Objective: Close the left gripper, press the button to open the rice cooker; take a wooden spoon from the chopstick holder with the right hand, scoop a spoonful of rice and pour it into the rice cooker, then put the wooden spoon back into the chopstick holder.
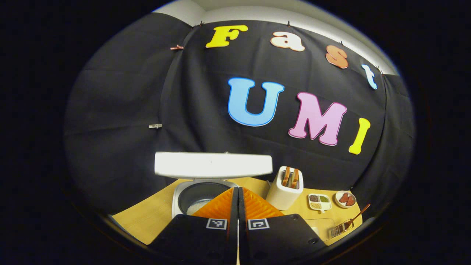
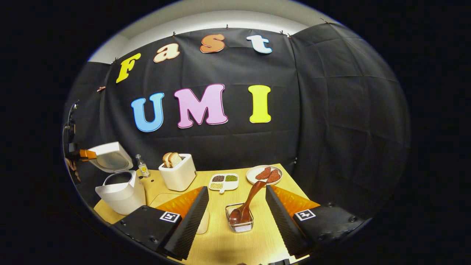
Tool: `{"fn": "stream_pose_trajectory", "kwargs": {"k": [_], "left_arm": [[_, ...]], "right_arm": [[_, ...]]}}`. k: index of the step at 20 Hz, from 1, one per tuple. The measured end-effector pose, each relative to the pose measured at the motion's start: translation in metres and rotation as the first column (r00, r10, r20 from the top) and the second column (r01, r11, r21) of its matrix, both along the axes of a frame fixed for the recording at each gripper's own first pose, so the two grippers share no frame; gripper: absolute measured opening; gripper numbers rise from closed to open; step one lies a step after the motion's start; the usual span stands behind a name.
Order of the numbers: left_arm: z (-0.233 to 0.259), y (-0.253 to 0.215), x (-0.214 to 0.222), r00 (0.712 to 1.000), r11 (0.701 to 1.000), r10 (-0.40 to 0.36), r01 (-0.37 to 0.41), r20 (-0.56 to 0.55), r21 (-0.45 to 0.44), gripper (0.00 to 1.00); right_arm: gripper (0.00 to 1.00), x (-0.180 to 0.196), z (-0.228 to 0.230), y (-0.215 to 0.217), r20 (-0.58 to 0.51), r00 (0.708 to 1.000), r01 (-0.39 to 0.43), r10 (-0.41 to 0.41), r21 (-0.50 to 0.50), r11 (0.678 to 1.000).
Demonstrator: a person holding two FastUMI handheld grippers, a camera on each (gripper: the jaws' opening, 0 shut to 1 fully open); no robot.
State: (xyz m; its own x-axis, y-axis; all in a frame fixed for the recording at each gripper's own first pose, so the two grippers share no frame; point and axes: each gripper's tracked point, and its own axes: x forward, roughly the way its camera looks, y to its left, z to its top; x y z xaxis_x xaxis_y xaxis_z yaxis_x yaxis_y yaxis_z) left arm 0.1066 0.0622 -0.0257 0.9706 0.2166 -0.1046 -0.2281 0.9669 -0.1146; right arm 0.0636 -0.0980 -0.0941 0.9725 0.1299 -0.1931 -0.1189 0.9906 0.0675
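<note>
Wooden table (image 2: 265,235), pale and bare between items, backed by black cloth wall. Rice cooker (image 1: 195,200) stands open, lid (image 1: 213,165) raised; its front and button are hidden behind the left gripper (image 1: 237,200), whose fingers are pressed together and hold nothing. Pale contents in the pot are hard to make out. Right gripper (image 2: 237,209) is spread wide, empty, on either side of the wire chopstick holder (image 2: 240,225), apart from it. Wooden spoon (image 2: 248,206) leans in the holder, bowl down. Toaster (image 2: 179,173), divided dish (image 2: 223,182), plate (image 2: 257,176) and small bottle (image 2: 142,167) stand behind.
</note>
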Motion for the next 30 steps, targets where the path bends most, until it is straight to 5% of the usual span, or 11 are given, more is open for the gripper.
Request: {"fn": "stream_pose_trajectory", "kwargs": {"k": [9,11,13,14,15,21,30], "left_arm": [[-0.014,-0.084,-0.050,0.997,0.997,-0.079,0.078,0.020,0.009,0.15],[-0.019,-0.096,-0.055,0.995,0.995,-0.093,0.092,0.019,0.036,0.33],[-0.027,-0.111,-0.061,0.993,0.991,-0.117,0.117,0.004,0.060,0.61],[-0.035,-0.116,-0.059,0.994,0.991,-0.112,0.112,-0.003,0.071,0.92],[-0.036,-0.117,-0.066,0.994,0.991,-0.106,0.106,-0.010,0.076,0.97],[-0.064,-0.127,-0.084,0.993,0.995,-0.083,0.087,-0.081,0.045,0.96],[-0.099,-0.106,-0.110,0.982,1.000,-0.002,0.007,-0.191,0.026,0.96]], "right_arm": [[0.97,0.031,-0.029,0.006,-0.044,0.995,-0.092,0.091,-0.035,0.995],[0.97,0.038,-0.038,0.004,-0.070,0.993,-0.099,0.097,-0.030,0.995],[0.97,0.047,-0.050,0.000,-0.095,0.991,-0.095,0.092,-0.037,0.995],[0.97,0.052,-0.057,-0.001,-0.112,0.990,-0.095,0.090,-0.034,0.995],[0.97,0.056,-0.062,-0.001,-0.129,0.987,-0.095,0.091,-0.026,0.995],[0.97,0.093,-0.100,-0.003,-0.234,0.969,-0.071,0.074,0.023,0.997],[0.96,0.142,-0.171,-0.003,-0.426,0.904,0.026,0.035,0.136,0.990]]}}
